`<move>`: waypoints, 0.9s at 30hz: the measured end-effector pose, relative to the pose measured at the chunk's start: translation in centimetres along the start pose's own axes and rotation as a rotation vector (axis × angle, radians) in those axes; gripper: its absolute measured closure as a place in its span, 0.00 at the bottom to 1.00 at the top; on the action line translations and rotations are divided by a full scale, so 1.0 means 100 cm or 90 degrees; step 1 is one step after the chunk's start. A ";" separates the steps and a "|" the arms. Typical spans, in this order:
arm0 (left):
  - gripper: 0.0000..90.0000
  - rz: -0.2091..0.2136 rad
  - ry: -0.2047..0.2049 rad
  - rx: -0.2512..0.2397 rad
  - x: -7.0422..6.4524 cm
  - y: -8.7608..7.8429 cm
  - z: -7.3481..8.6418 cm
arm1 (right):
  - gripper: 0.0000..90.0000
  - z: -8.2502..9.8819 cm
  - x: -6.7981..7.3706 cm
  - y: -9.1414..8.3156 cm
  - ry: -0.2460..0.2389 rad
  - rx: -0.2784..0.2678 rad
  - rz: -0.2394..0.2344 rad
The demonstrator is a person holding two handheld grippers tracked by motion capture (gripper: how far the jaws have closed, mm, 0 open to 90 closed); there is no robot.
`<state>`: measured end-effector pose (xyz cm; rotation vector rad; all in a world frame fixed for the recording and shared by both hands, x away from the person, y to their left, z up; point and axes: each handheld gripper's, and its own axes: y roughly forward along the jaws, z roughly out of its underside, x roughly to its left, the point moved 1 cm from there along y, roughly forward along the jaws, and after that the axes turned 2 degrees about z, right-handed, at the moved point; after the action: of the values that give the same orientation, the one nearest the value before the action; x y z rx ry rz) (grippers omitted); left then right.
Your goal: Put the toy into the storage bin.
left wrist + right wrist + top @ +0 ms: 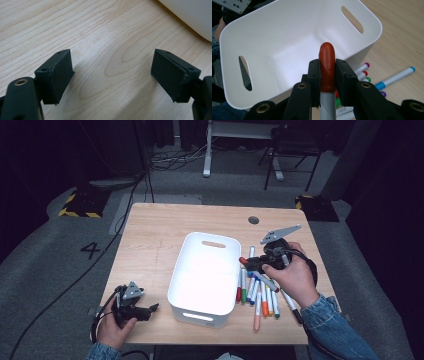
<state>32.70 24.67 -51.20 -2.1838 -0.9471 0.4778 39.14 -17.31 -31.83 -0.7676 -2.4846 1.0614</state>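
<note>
A white bin (186, 272) with handle slots stands in the middle of the wooden table (150, 235); its inside looks bare (287, 50). Several coloured markers (260, 295) lie on the table along the bin's right side. My right gripper (246, 263) hovers above them at the bin's right rim, shut on a grey marker with a red cap (327, 67), the cap pointing over the bin. My left gripper (152, 309) rests low at the table's front left corner, open, with bare wood between its pads (112, 75).
More markers lie below the right gripper's jaws, among them a blue-capped marker (395, 77). A small dark cable hole (253, 220) sits near the table's far edge. Beyond the table are a chair (290, 150) and floor cables. The bin's corner (190, 17) lies right of the left gripper.
</note>
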 end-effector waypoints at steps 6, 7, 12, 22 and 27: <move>0.20 0.001 0.002 0.000 0.000 0.000 0.000 | 0.84 -0.016 0.011 0.010 -0.021 -0.012 -0.029; 0.20 0.000 0.000 0.000 0.000 0.000 0.000 | 0.84 -0.018 0.013 0.011 -0.029 -0.008 -0.027; 0.20 0.001 -0.001 0.000 0.000 0.000 0.000 | 0.84 -0.030 0.026 0.019 -0.045 -0.010 -0.051; 0.20 -0.001 0.003 0.001 0.000 -0.001 0.000 | 0.84 -0.047 0.047 0.042 -0.064 -0.006 -0.083; 0.20 -0.002 0.005 0.001 0.000 -0.001 0.000 | 0.84 -0.052 0.052 0.048 -0.067 -0.012 -0.091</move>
<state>32.68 24.73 -51.17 -2.1806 -0.9453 0.4691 39.17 -8.55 -31.46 -0.5419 -2.5965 1.0525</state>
